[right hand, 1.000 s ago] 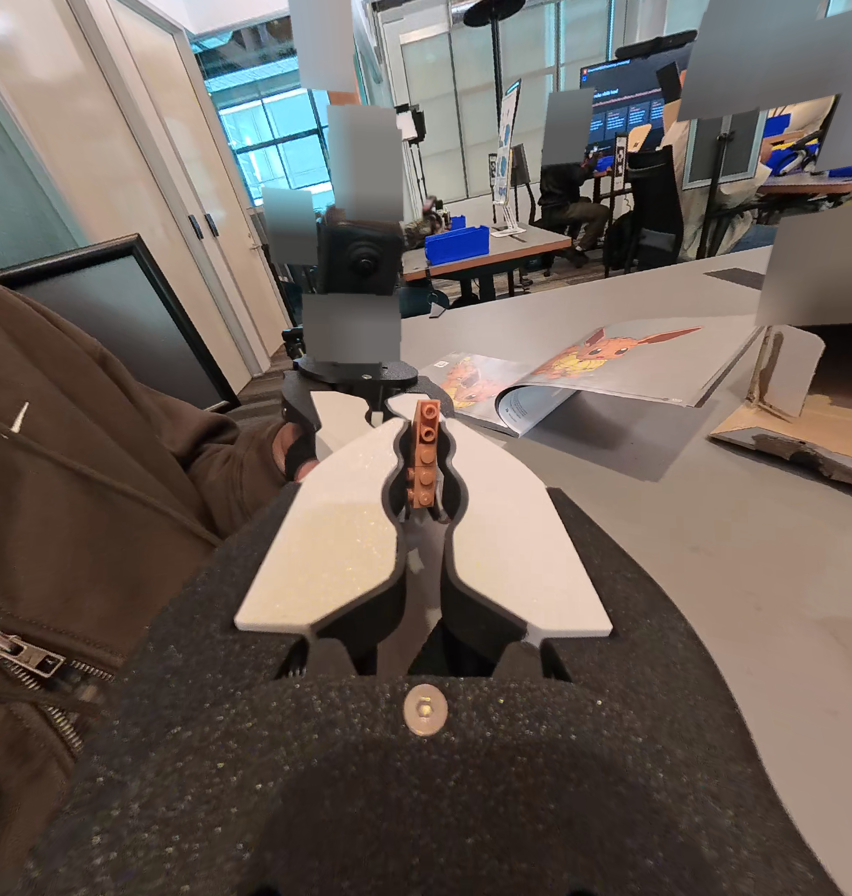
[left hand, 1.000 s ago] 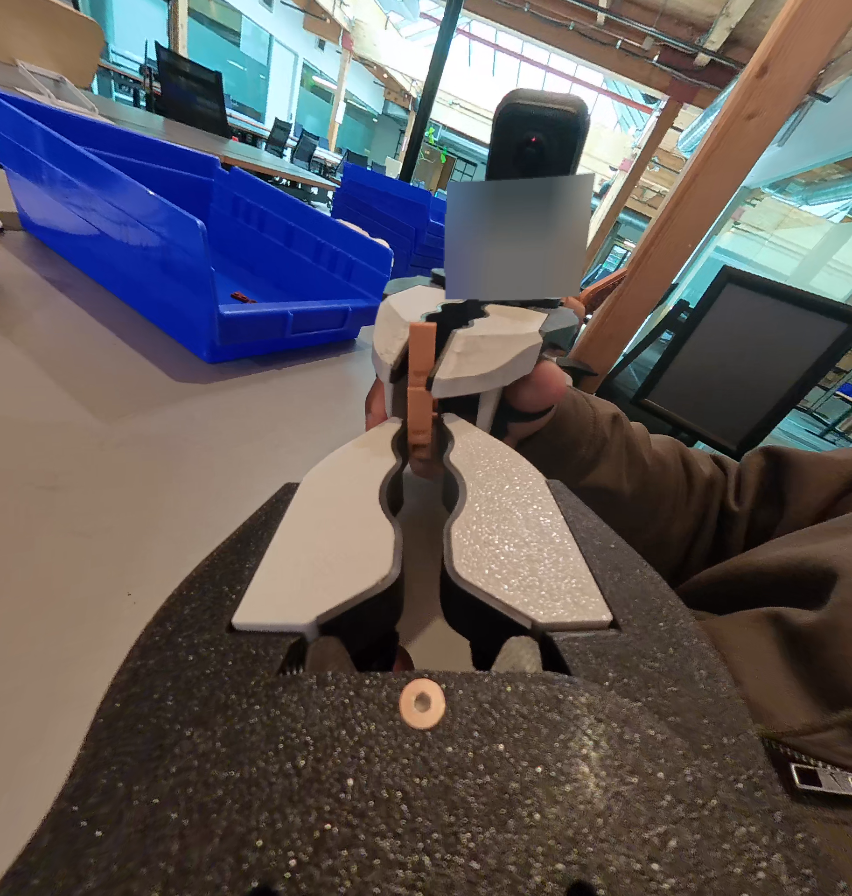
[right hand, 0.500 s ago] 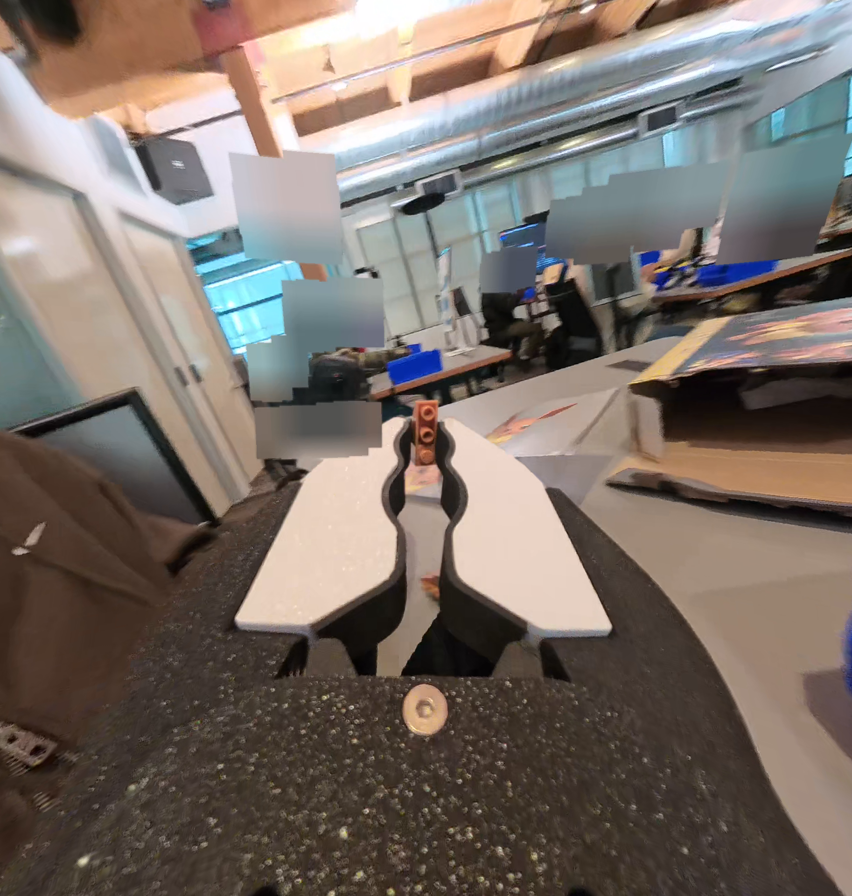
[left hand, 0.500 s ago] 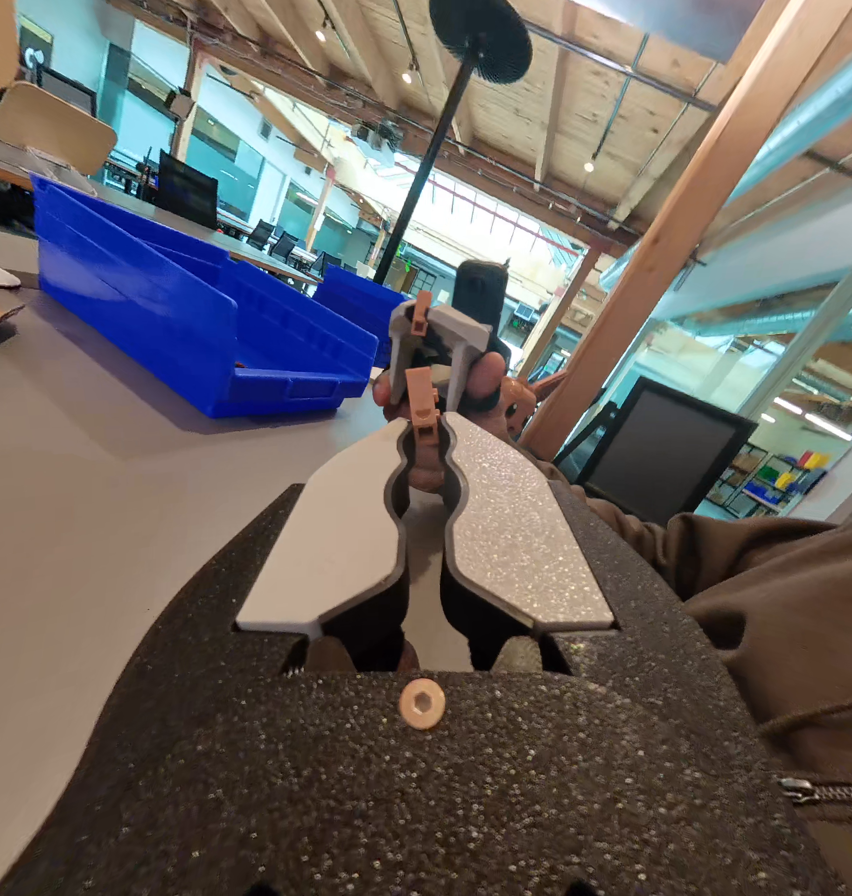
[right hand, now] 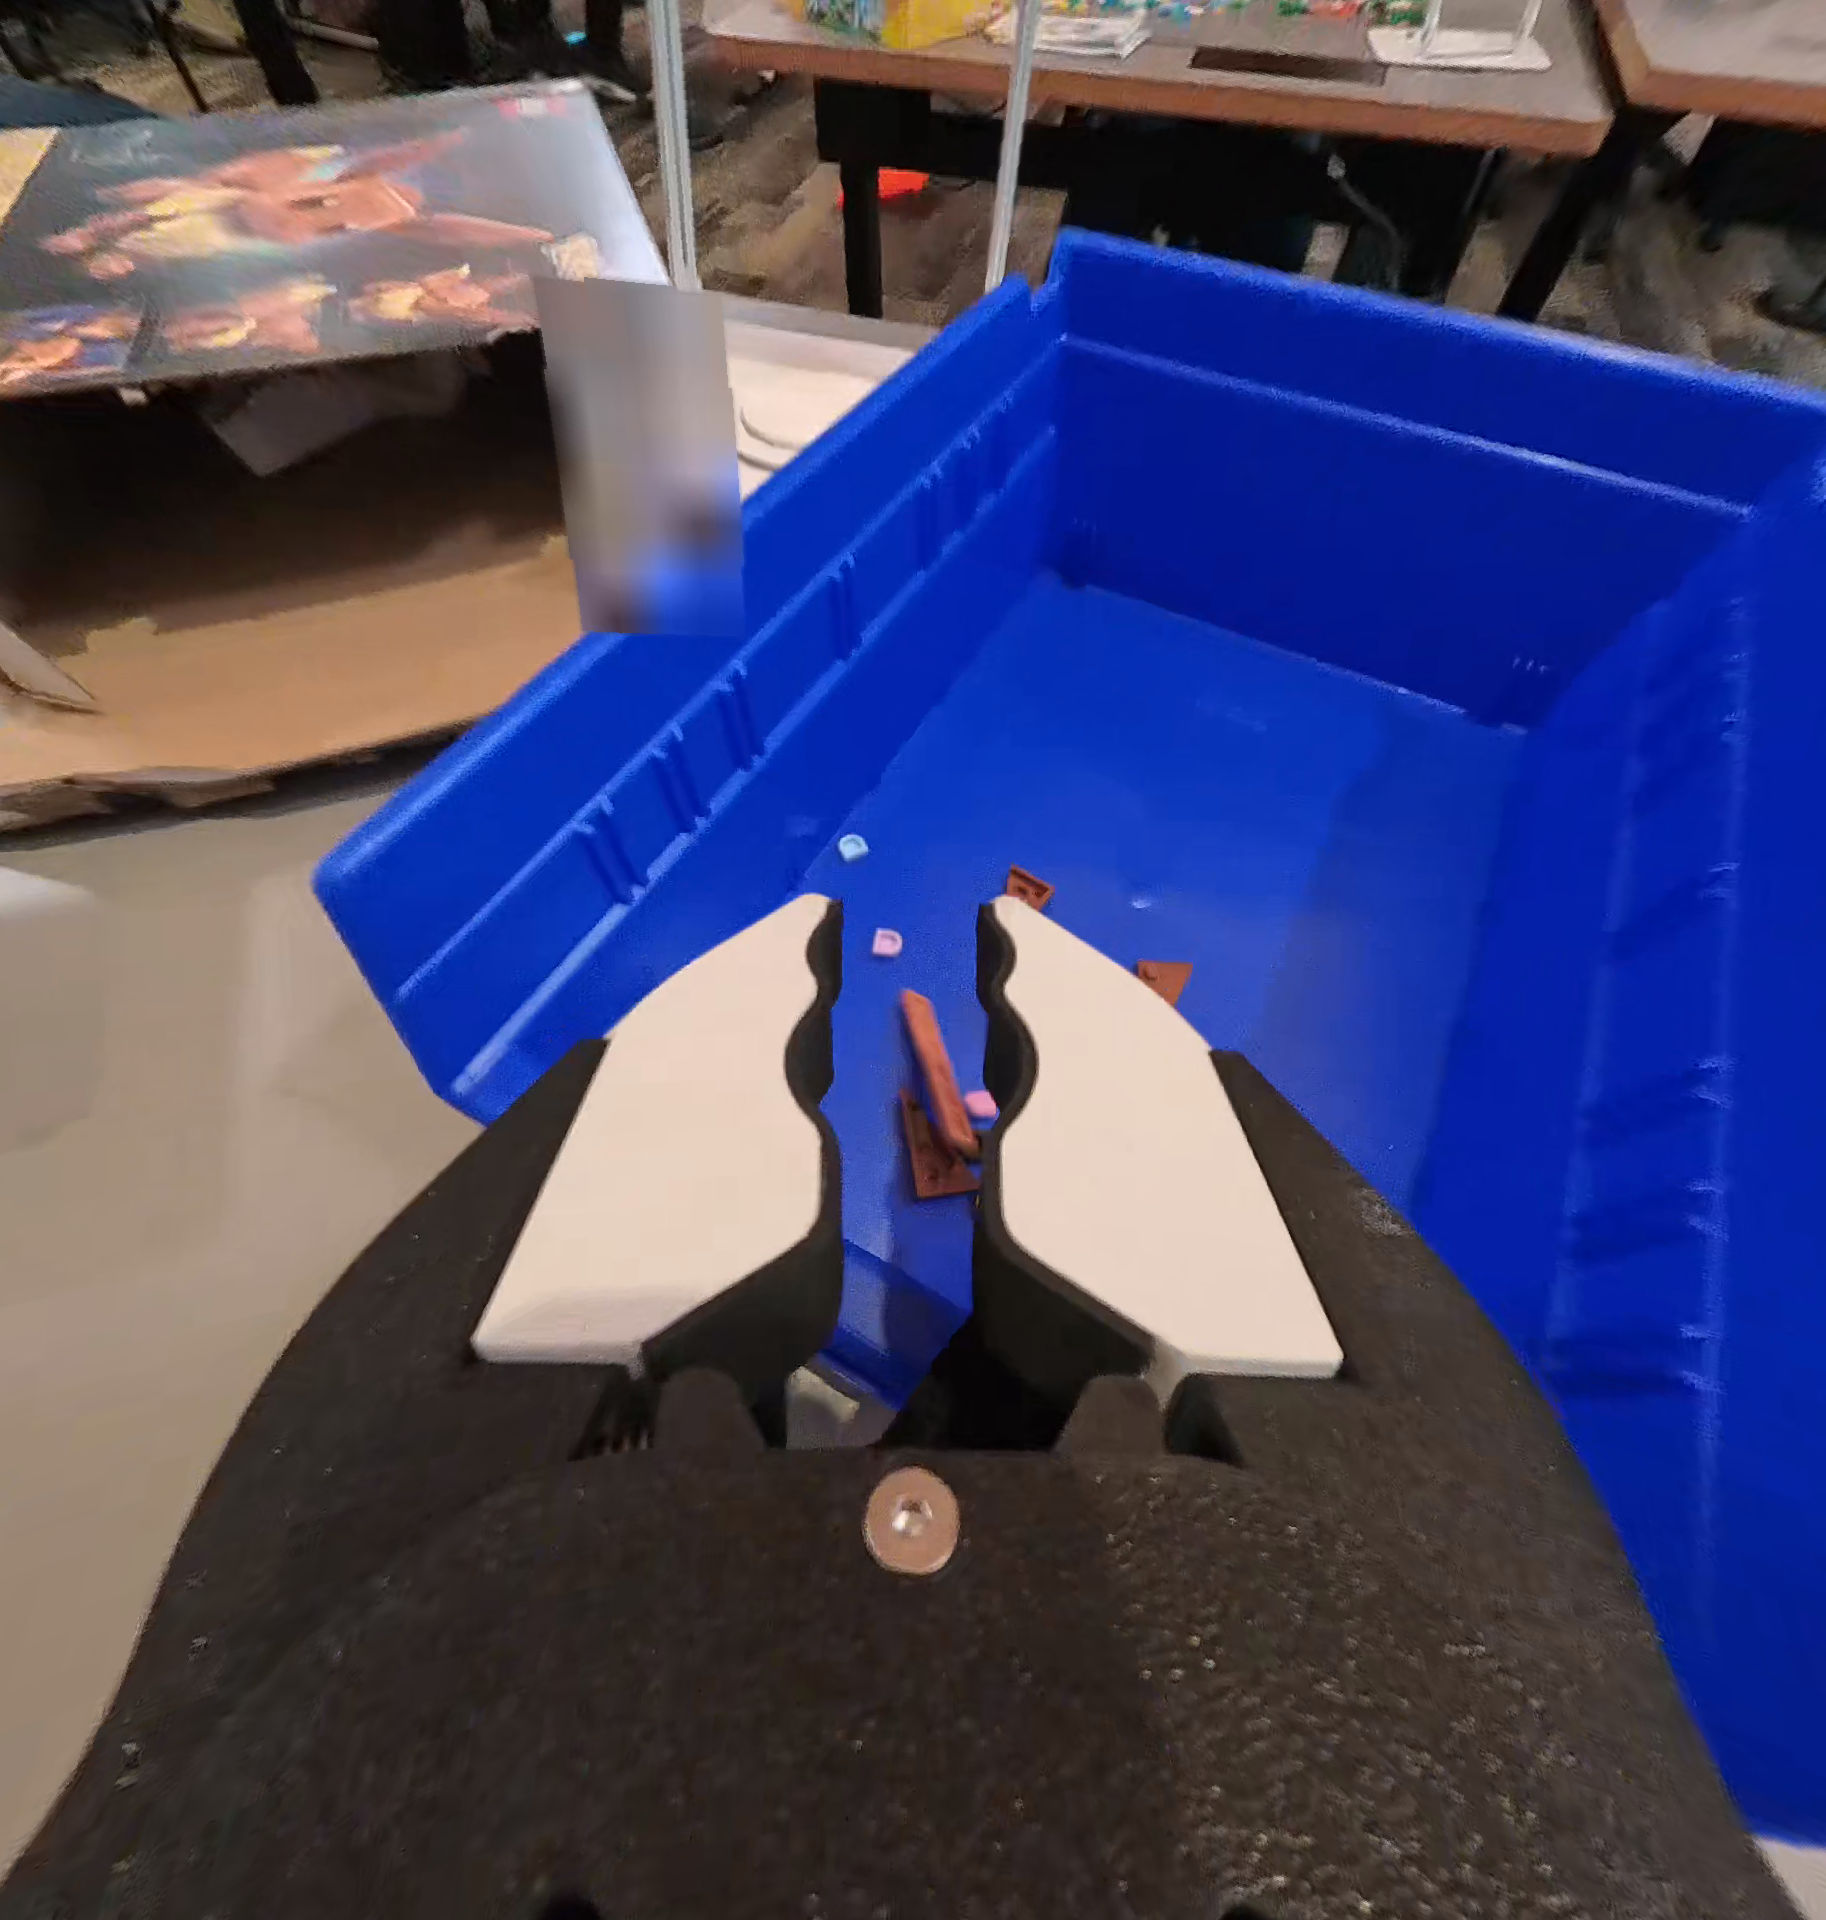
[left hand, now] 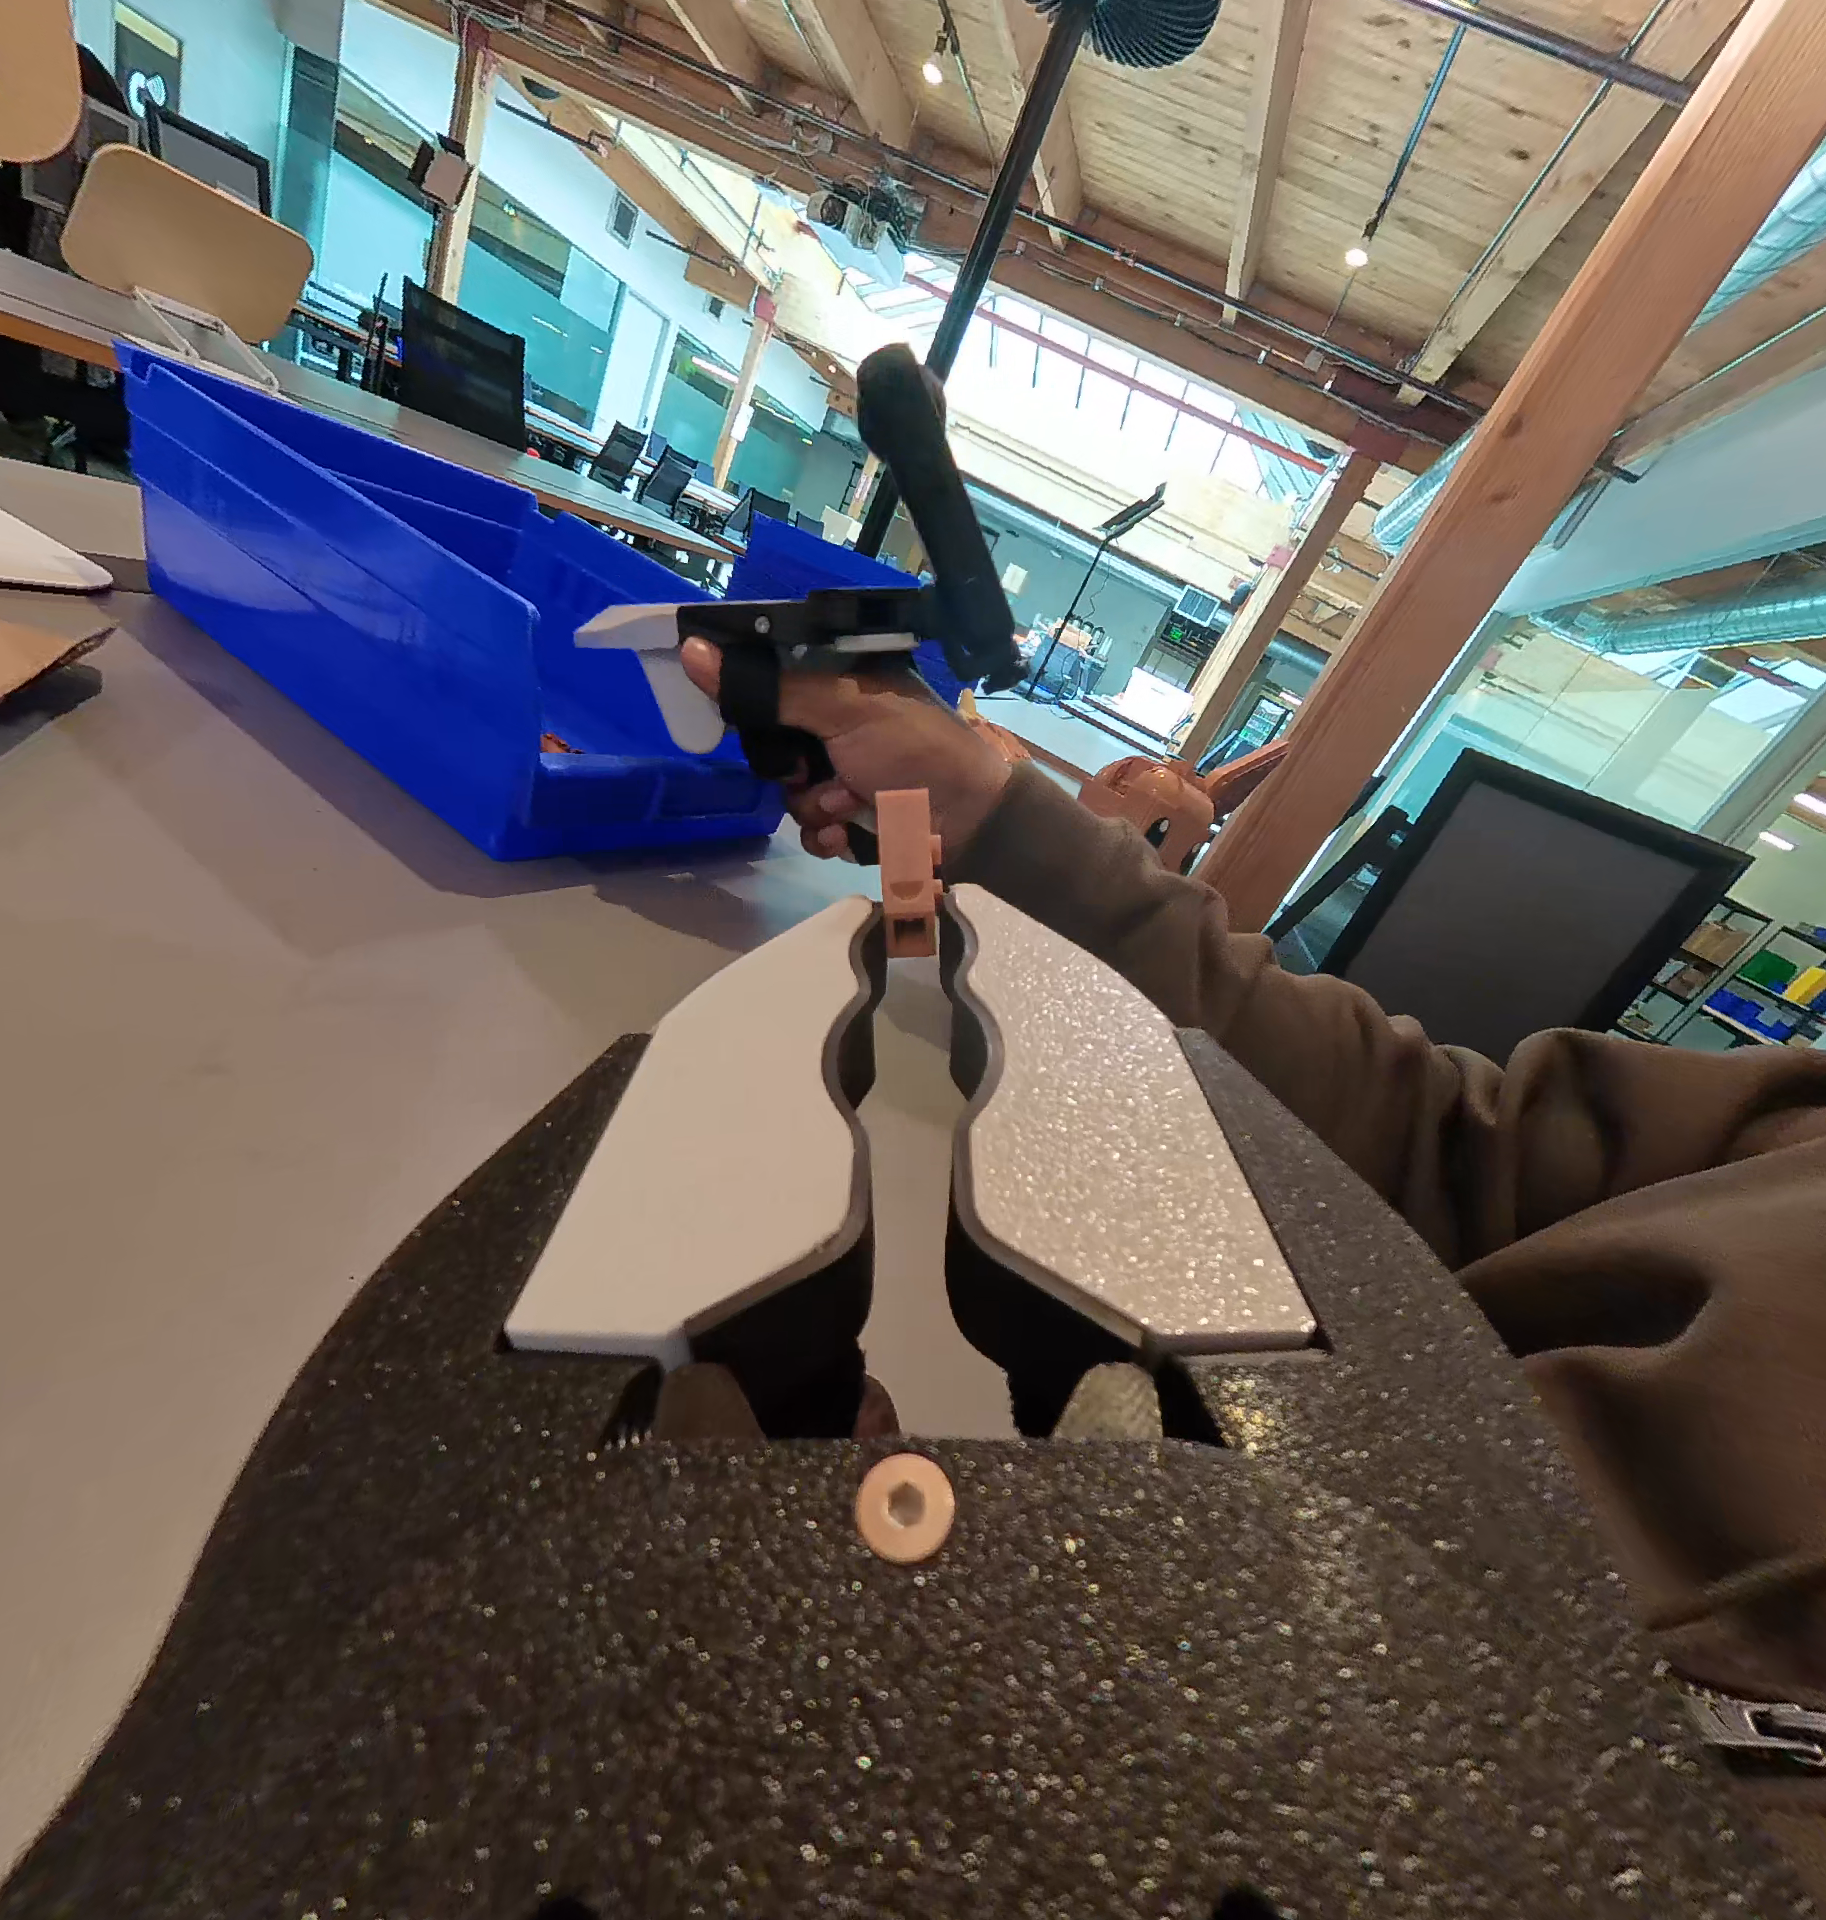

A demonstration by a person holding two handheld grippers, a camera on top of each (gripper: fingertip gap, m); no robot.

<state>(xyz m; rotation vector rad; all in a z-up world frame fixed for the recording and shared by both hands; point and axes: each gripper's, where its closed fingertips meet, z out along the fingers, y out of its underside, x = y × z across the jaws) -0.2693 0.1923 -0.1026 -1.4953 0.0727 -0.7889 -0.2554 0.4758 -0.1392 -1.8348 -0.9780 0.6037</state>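
Right gripper (right hand: pixel 909 914) has swung away from the left one since a second ago, now tilted down over the open blue bin (right hand: pixel 1304 436); its fingers, then shut on a small brown brick, now stand spread with nothing between the pads. Below the gap, on the bin floor near the bin's front edge, a long reddish-brown plate (right hand: pixel 935 1065) lies across a darker brown plate (right hand: pixel 935 1164), a pink stud (right hand: pixel 980 1104) just beside them. Farther in sit a second pink piece (right hand: pixel 886 942), a pale blue piece (right hand: pixel 853 847) and two brown wedge plates (right hand: pixel 1028 886). Left gripper (left hand: pixel 909 920) keeps its pinch: both pads press on a tan brick piece (left hand: pixel 907 873) that stands upright out of the tips. Beyond it, the person's hand (left hand: pixel 888 758) holds the right gripper side-on over the bin's near end. Grey table (left hand: pixel 265 1039) carries the bin; a torn cardboard box (right hand: pixel 265 582) lies past the bin toward the table's far left edge.
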